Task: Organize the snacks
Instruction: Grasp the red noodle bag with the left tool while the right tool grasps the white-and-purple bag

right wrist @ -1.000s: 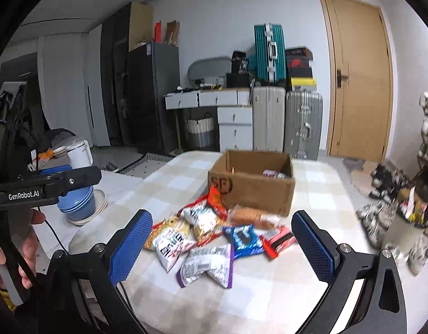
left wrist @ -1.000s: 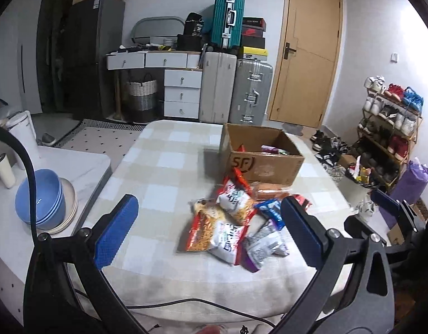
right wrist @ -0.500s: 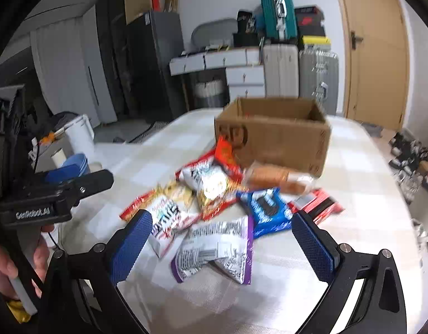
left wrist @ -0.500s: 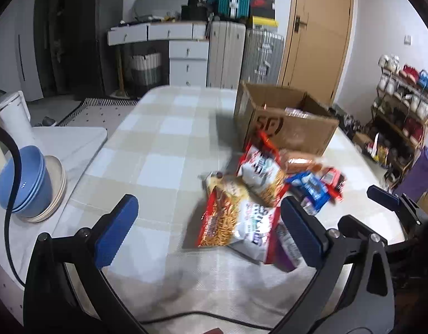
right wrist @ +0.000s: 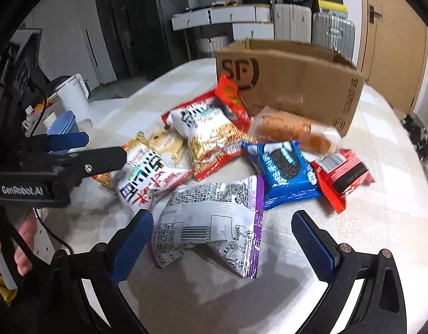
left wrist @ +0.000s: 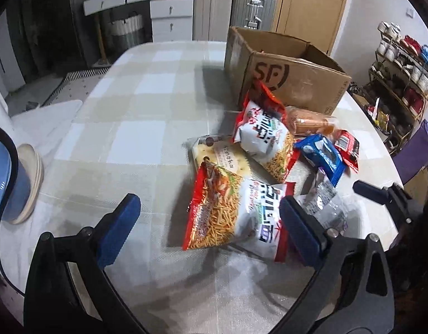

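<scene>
A heap of snack packets lies on the checked table (left wrist: 136, 105) in front of an open cardboard box (left wrist: 294, 75). My left gripper (left wrist: 208, 217) is open just above a red and white noodle-snack bag (left wrist: 230, 211), whose twin (left wrist: 264, 133) lies nearer the box. In the right wrist view my right gripper (right wrist: 222, 239) is open over a silver and purple packet (right wrist: 211, 222). Behind that packet lie a blue cookie pack (right wrist: 283, 169), a red pack (right wrist: 344, 172) and a clear-wrapped bread roll (right wrist: 292, 128). The left gripper (right wrist: 66, 150) shows at that view's left, held by a hand (right wrist: 22, 239).
Blue bowls on plates (left wrist: 10, 183) sit on a white side surface at the left, with a white kettle (right wrist: 74, 94) behind. A shoe rack (left wrist: 400, 72) stands to the right. Suitcases (left wrist: 253, 0), drawers and a door line the back wall.
Both grippers have come forward and down toward the snack pile, which now fills the views. Both stay open. The snacks and the box have not moved.
</scene>
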Motion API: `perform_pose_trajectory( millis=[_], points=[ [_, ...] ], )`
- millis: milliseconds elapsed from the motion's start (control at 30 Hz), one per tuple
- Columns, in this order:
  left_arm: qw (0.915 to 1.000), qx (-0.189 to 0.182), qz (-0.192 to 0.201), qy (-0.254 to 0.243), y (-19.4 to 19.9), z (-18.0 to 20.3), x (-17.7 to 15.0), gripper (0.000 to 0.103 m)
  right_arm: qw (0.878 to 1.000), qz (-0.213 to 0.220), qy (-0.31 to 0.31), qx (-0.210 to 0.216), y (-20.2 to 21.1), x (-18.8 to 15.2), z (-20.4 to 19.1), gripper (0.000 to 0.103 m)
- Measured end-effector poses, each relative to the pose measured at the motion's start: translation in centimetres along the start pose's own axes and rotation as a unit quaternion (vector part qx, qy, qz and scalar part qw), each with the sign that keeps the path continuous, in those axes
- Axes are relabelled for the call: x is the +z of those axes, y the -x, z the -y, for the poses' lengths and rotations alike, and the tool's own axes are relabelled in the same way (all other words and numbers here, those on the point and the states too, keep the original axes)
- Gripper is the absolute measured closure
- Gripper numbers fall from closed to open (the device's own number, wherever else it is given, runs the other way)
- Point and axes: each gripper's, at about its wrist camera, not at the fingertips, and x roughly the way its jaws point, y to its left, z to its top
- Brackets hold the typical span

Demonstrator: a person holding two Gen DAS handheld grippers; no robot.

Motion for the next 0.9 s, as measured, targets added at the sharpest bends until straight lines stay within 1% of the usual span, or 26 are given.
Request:
perform_pose_trajectory(
  millis=[67,133,233,300,333,367,400,433,500,533,567,600,633,733,767,900],
  points=[
    [0.9998,-0.008,-0.002,0.017,-0.1,-0.9,0.3,0.003,1.000,-0.011,-0.003,-0.002,-0.9,0.2,0.1,0.001],
    [0.9993,-0.016,0.000,0.033,0.0,-1.7,0.5,0.003,1.000,-0.017,-0.007,0.008,-1.7,0.3,0.3,0.001],
    [0.9984,-0.026,-0.005,0.049,-0.3,-2.6,0.6,0.003,1.000,-0.021,-0.006,0.013,-2.0,0.4,0.3,0.002],
    [0.9981,-0.033,-0.018,0.050,-0.9,-2.5,0.5,0.005,0.999,-0.028,-0.003,0.019,-2.4,0.4,0.1,0.011],
    [0.9978,-0.037,-0.024,0.048,-1.1,-2.4,0.3,0.007,0.999,-0.033,-0.004,0.030,-2.6,0.4,0.0,0.014],
    [0.9974,-0.045,-0.033,0.046,-1.5,-2.1,0.1,0.009,0.999,-0.037,-0.003,0.034,-2.9,0.4,-0.1,0.020],
    [0.9970,-0.050,-0.043,0.041,-1.9,-1.8,0.0,0.014,0.999,-0.037,0.001,0.031,-3.0,0.4,-0.2,0.020],
    [0.9970,-0.047,-0.052,0.033,-2.4,-1.3,-0.2,0.016,0.999,-0.035,0.005,0.027,-3.0,0.5,-0.3,0.020],
    [0.9969,-0.047,-0.058,0.022,-2.9,-0.7,-0.4,0.019,0.999,-0.036,0.003,0.031,-2.8,0.3,-0.5,0.028],
    [0.9969,-0.049,-0.058,0.020,-3.0,-0.5,-0.5,0.020,0.999,-0.037,0.000,0.035,-2.6,0.2,-0.5,0.029],
    [0.9969,-0.051,-0.056,0.020,-3.0,-0.5,-0.6,0.023,0.999,-0.037,-0.001,0.034,-2.5,0.2,-0.5,0.034],
    [0.9968,-0.054,-0.055,0.021,-3.0,-0.4,-0.7,0.025,0.999,-0.038,0.000,0.037,-2.4,0.2,-0.5,0.041],
    [0.9967,-0.056,-0.055,0.021,-3.1,-0.3,-0.7,0.027,0.998,-0.038,-0.001,0.041,-2.3,0.2,-0.4,0.042],
    [0.9960,-0.066,-0.055,0.023,-3.1,-0.2,-0.8,0.036,0.999,-0.033,0.003,0.037,-1.8,0.2,-0.5,0.044],
    [0.9951,-0.078,-0.056,0.026,-3.1,-0.2,-0.8,0.044,0.999,-0.032,0.004,0.037,-1.7,0.2,-0.7,0.044],
    [0.9945,-0.086,-0.053,0.027,-3.0,0.0,-0.8,0.051,0.999,-0.032,0.001,0.039,-1.5,0.0,-0.5,0.045]
  ],
)
